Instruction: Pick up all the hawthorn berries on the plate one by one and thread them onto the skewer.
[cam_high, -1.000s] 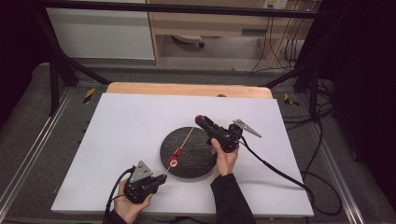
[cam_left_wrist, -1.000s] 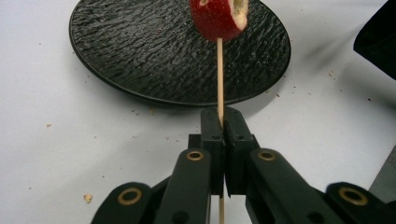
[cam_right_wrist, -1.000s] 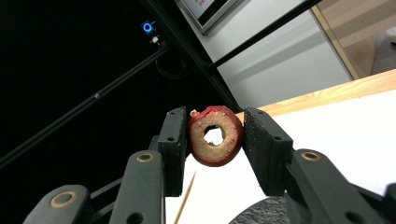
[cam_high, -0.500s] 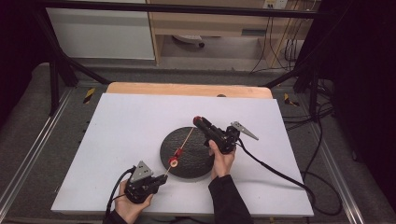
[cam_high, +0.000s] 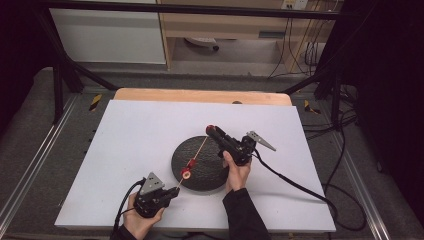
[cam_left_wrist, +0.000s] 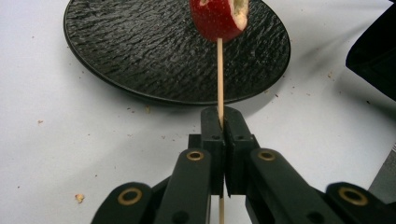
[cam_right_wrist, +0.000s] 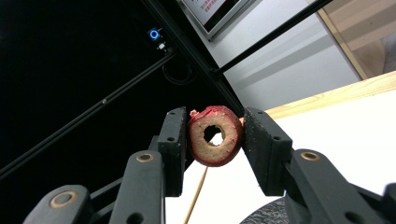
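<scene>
1. Two hand-held grippers work one skewer (cam_left_wrist: 219, 74): my left hand-held gripper (cam_left_wrist: 221, 122) is clenched on its near end.
2. My right hand-held gripper (cam_right_wrist: 214, 135) grasps a red fruit ring (cam_right_wrist: 215, 136) at the far tip.
3. Another fruit piece (cam_high: 188, 165) sits threaded above the black plate (cam_high: 200, 172) on the white worktop (cam_high: 130, 135).

Skewer (cam_high: 192, 162) above plate (cam_high: 210, 172) on table (cam_high: 125, 150)

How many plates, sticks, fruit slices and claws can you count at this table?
Plate: 1
Stick: 1
Fruit slices: 3
Claws, left claw and right claw: 2
Total: 7
</scene>
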